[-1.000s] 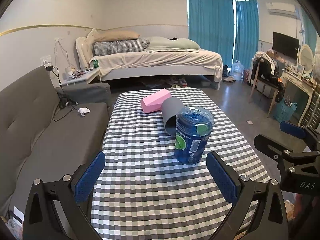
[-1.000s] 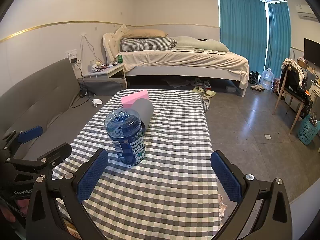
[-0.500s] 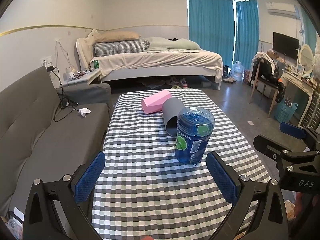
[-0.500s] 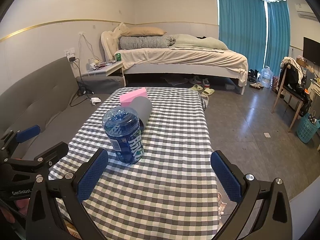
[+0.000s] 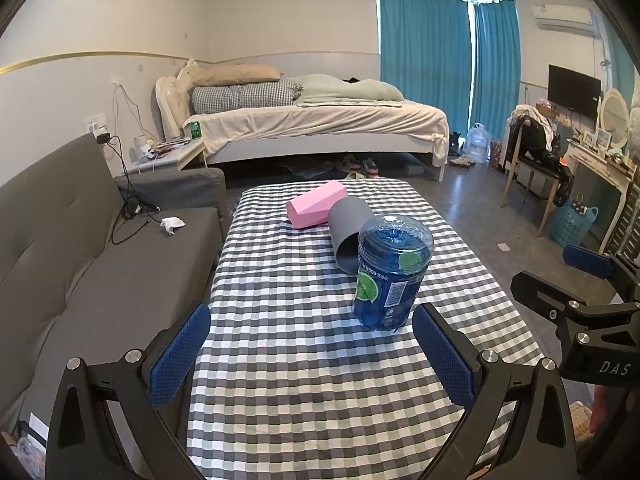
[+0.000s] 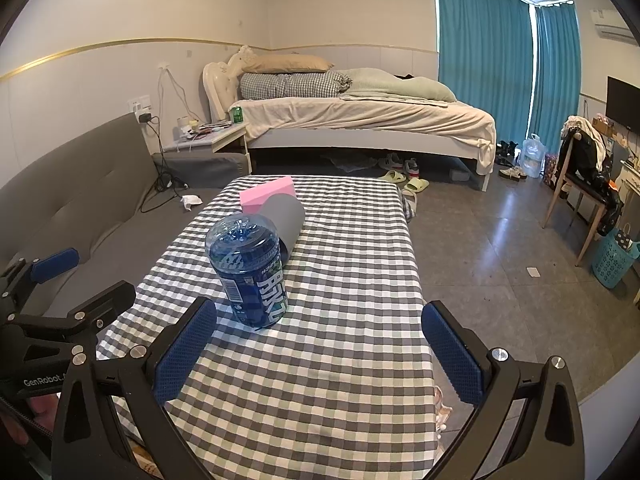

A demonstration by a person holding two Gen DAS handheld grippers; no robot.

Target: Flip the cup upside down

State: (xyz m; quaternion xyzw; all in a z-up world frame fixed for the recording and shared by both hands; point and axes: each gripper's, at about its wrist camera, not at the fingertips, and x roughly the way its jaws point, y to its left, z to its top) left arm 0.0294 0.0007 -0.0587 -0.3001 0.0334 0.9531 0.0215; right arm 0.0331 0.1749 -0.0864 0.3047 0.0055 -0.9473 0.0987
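grey plastic cup (image 5: 349, 232) lies on its side on checked tablecloth (image 5: 304, 360), touching blue plastic jar (image 5: 390, 276) & pink foam block (image 5: 316, 204); left gripper (image 5: 312, 354) & right gripper (image 6: 318, 354) both wide open, empty.

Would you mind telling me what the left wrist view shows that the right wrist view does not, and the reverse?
Only the left wrist view shows the lime picture on the blue bottle, the grey cup's open mouth, and the right gripper from the side. Only the right wrist view shows the bottle's white lettering, the slippers on the floor, and the left gripper from the side. Both show the cup lying on its side between bottle and pink block on the checked table, with both grippers open and empty.
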